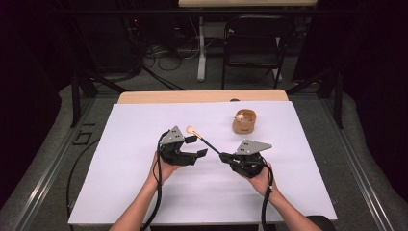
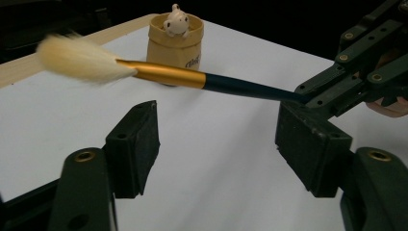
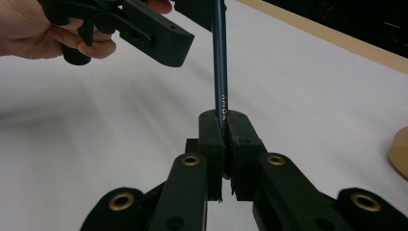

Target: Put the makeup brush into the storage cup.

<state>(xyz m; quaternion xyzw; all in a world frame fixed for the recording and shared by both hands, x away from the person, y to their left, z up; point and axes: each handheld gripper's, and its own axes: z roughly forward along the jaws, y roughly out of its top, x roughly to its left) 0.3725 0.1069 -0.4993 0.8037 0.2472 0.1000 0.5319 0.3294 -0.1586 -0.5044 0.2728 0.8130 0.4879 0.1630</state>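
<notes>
A brush (image 1: 204, 141) with a cream tuft, gold ferrule and dark blue handle hangs slanted above the white sheet. My right gripper (image 1: 225, 156) is shut on the end of its handle; in the right gripper view the handle (image 3: 220, 62) rises from between the closed jaws of that gripper (image 3: 225, 120). My left gripper (image 1: 197, 145) stands open just left of the brush. In the left gripper view the brush (image 2: 192, 77) crosses beyond that gripper (image 2: 219, 134), with nothing between its pads. The left gripper (image 3: 144, 29) also shows beside the handle in the right gripper view.
A small tan cup (image 1: 245, 121) with a white figurine in it (image 2: 175, 43) stands on the far right part of the white sheet (image 1: 144, 192). The wooden table edge (image 1: 202, 96) runs behind it. A black chair (image 1: 252, 43) stands beyond the table.
</notes>
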